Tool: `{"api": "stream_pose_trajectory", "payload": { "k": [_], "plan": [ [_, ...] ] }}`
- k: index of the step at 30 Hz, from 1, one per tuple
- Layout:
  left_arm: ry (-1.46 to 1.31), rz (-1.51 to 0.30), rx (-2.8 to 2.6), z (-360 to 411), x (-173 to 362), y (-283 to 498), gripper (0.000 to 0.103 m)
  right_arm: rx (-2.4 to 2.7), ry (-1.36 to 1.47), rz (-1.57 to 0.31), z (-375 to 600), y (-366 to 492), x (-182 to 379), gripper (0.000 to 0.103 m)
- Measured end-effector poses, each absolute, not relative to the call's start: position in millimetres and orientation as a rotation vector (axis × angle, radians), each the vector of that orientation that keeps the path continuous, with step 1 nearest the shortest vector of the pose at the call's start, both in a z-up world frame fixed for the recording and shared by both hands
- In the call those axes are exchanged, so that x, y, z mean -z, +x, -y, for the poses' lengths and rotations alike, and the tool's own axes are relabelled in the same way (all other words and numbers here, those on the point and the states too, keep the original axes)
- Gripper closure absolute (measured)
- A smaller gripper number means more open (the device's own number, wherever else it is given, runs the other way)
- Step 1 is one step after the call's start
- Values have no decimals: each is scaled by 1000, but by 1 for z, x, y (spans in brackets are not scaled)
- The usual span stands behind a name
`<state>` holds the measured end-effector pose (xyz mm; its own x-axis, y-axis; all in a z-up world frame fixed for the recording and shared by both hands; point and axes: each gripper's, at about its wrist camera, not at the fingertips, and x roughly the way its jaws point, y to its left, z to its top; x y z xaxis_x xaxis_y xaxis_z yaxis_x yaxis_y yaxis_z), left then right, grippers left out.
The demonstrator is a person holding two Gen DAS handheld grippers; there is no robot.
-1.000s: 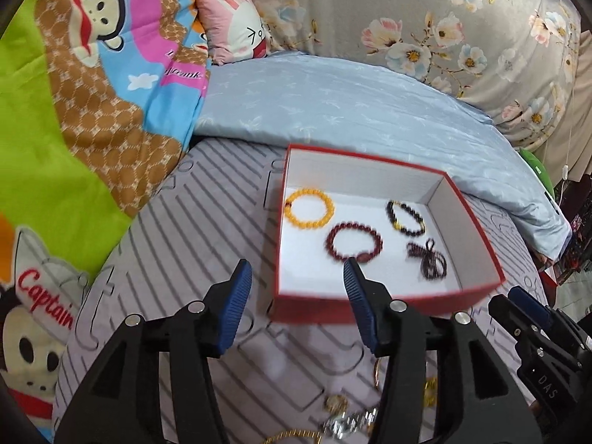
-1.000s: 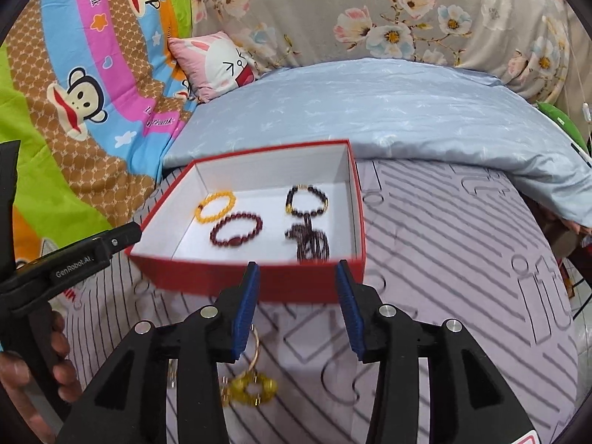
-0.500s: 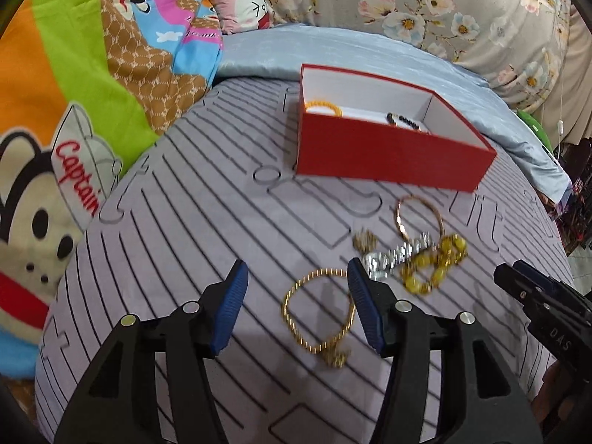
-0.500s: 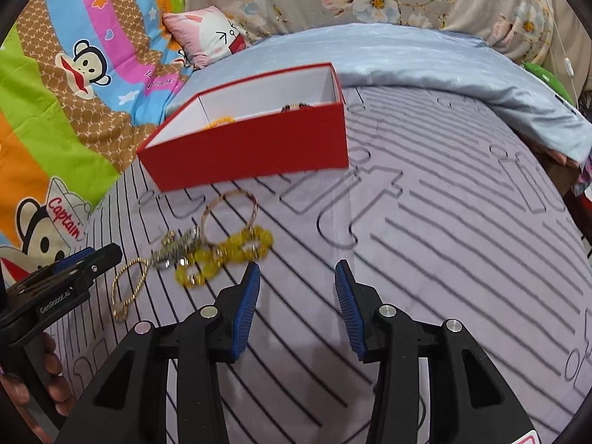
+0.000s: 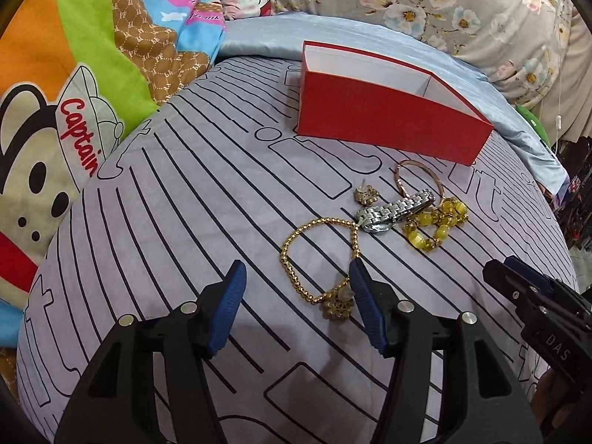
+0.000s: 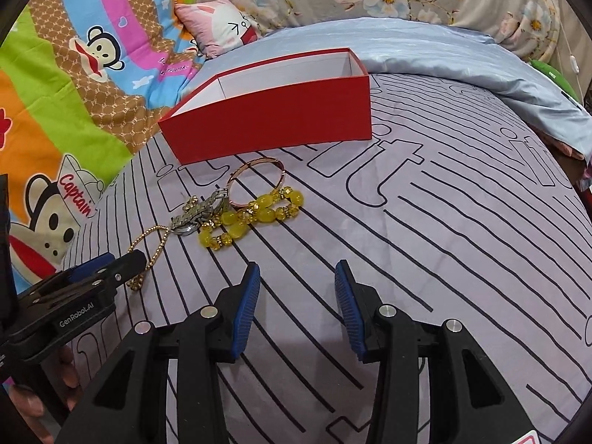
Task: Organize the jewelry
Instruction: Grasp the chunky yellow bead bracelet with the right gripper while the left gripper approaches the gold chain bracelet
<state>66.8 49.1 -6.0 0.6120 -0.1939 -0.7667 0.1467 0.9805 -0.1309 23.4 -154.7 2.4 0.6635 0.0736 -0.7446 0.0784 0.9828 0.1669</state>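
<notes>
Over the gold bead bracelet (image 5: 318,259), the left hand-held gripper (image 5: 296,277) has widened.

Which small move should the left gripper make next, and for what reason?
Probably the left gripper should ease down and close on the gold beaded bracelet. Its jaws have just been opening and stand apart around the bracelet's near end without pressing it, and the red cardboard box lies just beyond.

box (image 5: 384,118) behind jewelry | bangle (image 5: 418,174) nearest box | bead chain (image 5: 296,259) left of watch (image 5: 396,211)
</notes>
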Motion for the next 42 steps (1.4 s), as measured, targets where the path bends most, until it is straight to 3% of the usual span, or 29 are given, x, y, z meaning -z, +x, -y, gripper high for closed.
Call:
{"api": "stream_pose_trajectory", "payload": {
  "k": [9,17,26,32,42],
  "plan": [
    [-98,-893,178,-60,6,70,48,6,234,-850,158,31,-1,63],
    [-104,-892,168,-62,6,73,48,-41,251,-870,140,55,1,74],
    [-59,-888,162,-54,7,72,48,-48,246,-886,124,76,3,75],
    [-44,-891,156,-53,7,74,48,-12,187,-891,119,79,4,93],
    [1,-892,129,-47,8,81,53,11,195,-890,141,42,3,94]
  ]
}}
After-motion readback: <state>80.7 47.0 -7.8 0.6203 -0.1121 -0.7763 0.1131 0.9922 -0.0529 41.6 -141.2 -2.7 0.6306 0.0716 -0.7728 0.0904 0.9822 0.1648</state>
